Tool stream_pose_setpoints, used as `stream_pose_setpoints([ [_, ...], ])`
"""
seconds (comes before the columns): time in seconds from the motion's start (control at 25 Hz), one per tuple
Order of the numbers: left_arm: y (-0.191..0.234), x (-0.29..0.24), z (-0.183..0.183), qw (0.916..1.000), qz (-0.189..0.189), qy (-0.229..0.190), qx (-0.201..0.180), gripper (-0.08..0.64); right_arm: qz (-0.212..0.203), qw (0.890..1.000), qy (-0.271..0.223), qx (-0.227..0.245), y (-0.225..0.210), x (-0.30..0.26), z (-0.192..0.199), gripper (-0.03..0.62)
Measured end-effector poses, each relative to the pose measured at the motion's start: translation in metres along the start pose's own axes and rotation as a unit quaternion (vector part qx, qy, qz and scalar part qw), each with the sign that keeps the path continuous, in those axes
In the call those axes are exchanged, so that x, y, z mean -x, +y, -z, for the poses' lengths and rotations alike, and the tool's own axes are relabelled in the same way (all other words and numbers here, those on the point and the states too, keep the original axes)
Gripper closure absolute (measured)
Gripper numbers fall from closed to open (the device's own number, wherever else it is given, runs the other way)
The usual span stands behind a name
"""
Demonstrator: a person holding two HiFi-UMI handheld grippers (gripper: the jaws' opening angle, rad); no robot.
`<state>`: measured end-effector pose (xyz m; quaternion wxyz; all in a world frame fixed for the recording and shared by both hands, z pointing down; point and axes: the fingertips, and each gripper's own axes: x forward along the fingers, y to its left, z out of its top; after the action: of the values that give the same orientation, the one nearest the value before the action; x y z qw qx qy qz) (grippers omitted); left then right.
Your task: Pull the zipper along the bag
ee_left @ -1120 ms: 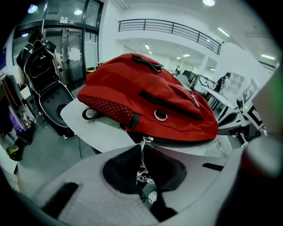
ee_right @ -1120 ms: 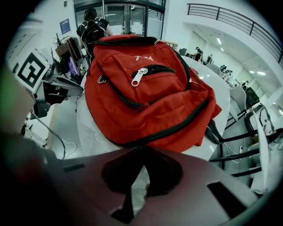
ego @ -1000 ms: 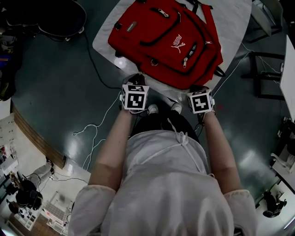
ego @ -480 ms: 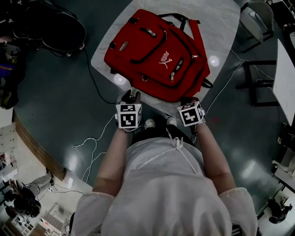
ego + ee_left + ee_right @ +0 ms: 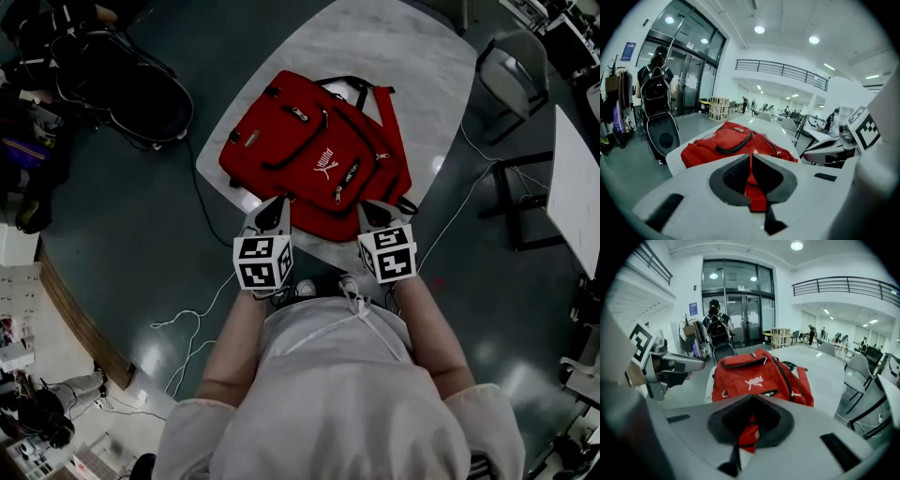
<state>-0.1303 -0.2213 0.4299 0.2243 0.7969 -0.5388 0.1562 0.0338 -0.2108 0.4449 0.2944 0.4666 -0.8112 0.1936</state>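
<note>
A red backpack [image 5: 314,164] lies flat on the white table [image 5: 394,56], with its front pocket zipper [image 5: 349,173] beside the white logo. My left gripper [image 5: 275,214] is over the bag's near left edge. Its jaws have just been closing; only a thin slit is left and nothing is between them. My right gripper [image 5: 375,214] is over the near right edge, shut and empty. The left gripper view shows that gripper [image 5: 751,155] pointing at the backpack [image 5: 736,143]. In the right gripper view, the right gripper [image 5: 753,395] faces the backpack [image 5: 754,373]. Whether either gripper touches the bag cannot be told.
A black wheeled bag [image 5: 141,94] stands on the floor to the left of the table. A grey chair [image 5: 511,75] and another table [image 5: 572,187] are at the right. White cables [image 5: 202,291] trail over the floor near my feet.
Both grippers have risen from below the table's near edge and moved forward to the bag's near edge. The head view has shifted, so the bag sits nearer the middle.
</note>
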Motion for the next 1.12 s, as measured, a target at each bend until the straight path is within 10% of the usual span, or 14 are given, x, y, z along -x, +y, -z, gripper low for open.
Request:
stream_pose_setpoints([
  [0.6, -0.086, 0.056, -0.132, 0.9791, 0.072, -0.180, -0.061, 0.540, -0.032, 0.973, -0.226, -0.023, 0.008, 0.093, -0.124, 0.566],
  [1.12, -0.098, 0.048, -0.134, 0.9785, 0.070, -0.183, -0.064, 0.540, -0.052, 0.971, -0.232, 0.007, 0.008, 0.096, -0.123, 0.566],
])
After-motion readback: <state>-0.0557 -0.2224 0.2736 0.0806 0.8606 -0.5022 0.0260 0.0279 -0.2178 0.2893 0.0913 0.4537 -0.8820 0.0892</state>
